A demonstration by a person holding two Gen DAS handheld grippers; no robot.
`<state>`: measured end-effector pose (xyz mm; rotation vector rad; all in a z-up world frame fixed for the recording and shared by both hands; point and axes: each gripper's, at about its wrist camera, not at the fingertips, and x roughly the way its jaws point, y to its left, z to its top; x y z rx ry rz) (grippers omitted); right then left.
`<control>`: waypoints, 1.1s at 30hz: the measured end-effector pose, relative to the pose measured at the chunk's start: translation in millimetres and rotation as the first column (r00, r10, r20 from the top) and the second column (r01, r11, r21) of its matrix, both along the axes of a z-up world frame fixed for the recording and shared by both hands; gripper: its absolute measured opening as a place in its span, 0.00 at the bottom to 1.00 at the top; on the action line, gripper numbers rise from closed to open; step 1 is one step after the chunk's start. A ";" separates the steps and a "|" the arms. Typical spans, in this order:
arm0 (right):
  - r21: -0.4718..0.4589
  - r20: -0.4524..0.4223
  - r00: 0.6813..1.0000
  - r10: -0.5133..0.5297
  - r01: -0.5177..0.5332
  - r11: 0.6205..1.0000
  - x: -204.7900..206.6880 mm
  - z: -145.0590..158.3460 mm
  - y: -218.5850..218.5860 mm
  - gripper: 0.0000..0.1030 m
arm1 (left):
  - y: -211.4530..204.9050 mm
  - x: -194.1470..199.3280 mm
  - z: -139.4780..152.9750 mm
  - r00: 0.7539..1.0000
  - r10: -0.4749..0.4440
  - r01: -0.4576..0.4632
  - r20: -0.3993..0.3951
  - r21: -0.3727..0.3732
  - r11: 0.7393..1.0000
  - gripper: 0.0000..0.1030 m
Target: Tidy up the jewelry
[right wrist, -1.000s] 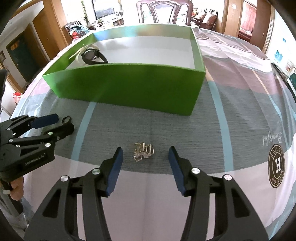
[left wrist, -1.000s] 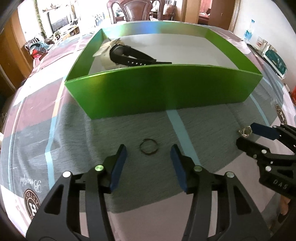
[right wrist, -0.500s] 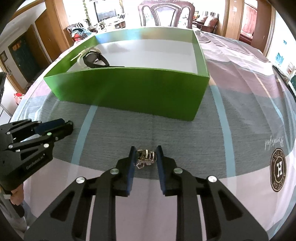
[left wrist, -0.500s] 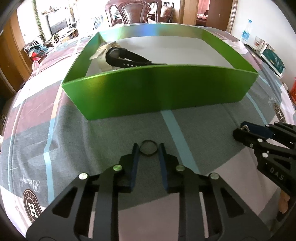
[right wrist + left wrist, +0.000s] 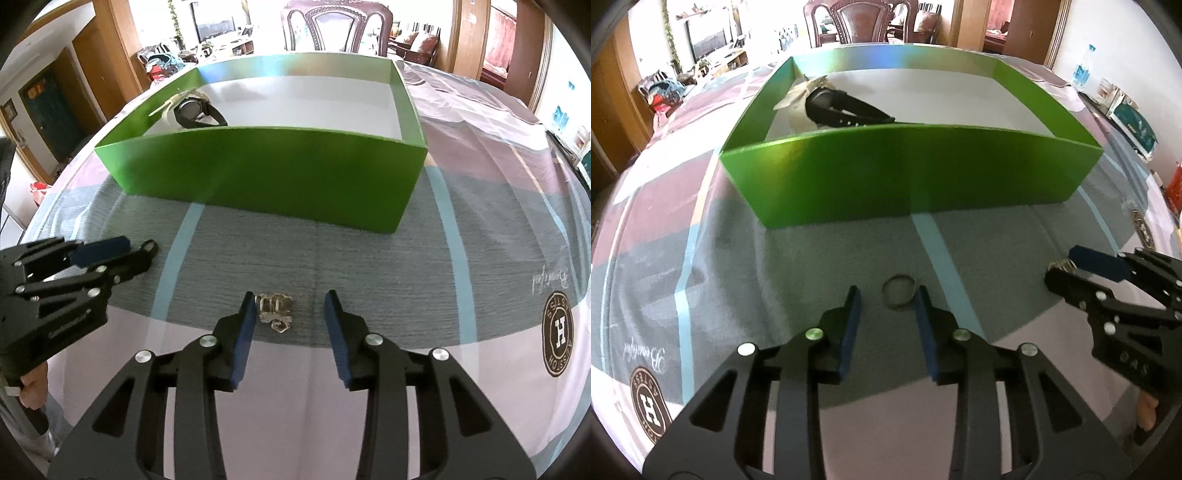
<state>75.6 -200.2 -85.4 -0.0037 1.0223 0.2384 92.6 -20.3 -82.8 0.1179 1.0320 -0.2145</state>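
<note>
Left gripper (image 5: 887,295): jaws spread, thin dark metal ring (image 5: 899,295) on grey tablecloth (image 5: 812,266) between tips. Right gripper (image 5: 290,304): jaws spread, silvery chain cluster (image 5: 274,310) between tips. Green cardboard box (image 5: 905,177) behind holds black wristwatch (image 5: 842,107).

On the worktop (image 5: 701,258), the ring (image 5: 899,290) lay left of the chain (image 5: 275,312), both before the box (image 5: 912,177) holding a watch (image 5: 842,107).
</note>
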 end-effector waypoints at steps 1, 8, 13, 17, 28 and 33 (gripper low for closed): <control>-0.002 0.004 1.000 0.000 0.000 1.000 0.0 -0.3 0.3 0.37 | -3.8 1.2 -0.1 1.000 0.001 -0.001 0.008 0.013 1.000 0.31; -0.029 0.020 1.000 -0.001 0.002 1.000 -0.8 -1.0 4.2 0.37 | -9.2 2.8 1.3 0.999 0.008 -0.010 0.031 0.050 0.999 0.32; -0.067 0.033 0.999 -0.018 0.020 0.998 -0.6 -1.9 7.7 0.37 | -14.1 1.3 1.8 0.999 0.008 -0.012 0.044 0.076 0.997 0.31; -0.075 0.037 0.999 -0.026 0.029 0.997 -0.3 -2.3 9.5 0.37 | -17.2 0.8 1.2 0.999 0.012 -0.015 0.046 0.072 0.997 0.31; -0.085 0.052 0.998 -0.025 0.029 0.996 -0.8 -2.8 13.4 0.34 | -17.0 -1.9 0.7 0.999 0.004 -0.007 0.049 0.064 0.998 0.24; -0.080 0.051 0.998 -0.029 0.033 0.996 -1.1 -2.9 13.6 0.34 | -18.0 -2.6 0.8 0.999 0.004 -0.007 0.050 0.065 0.998 0.23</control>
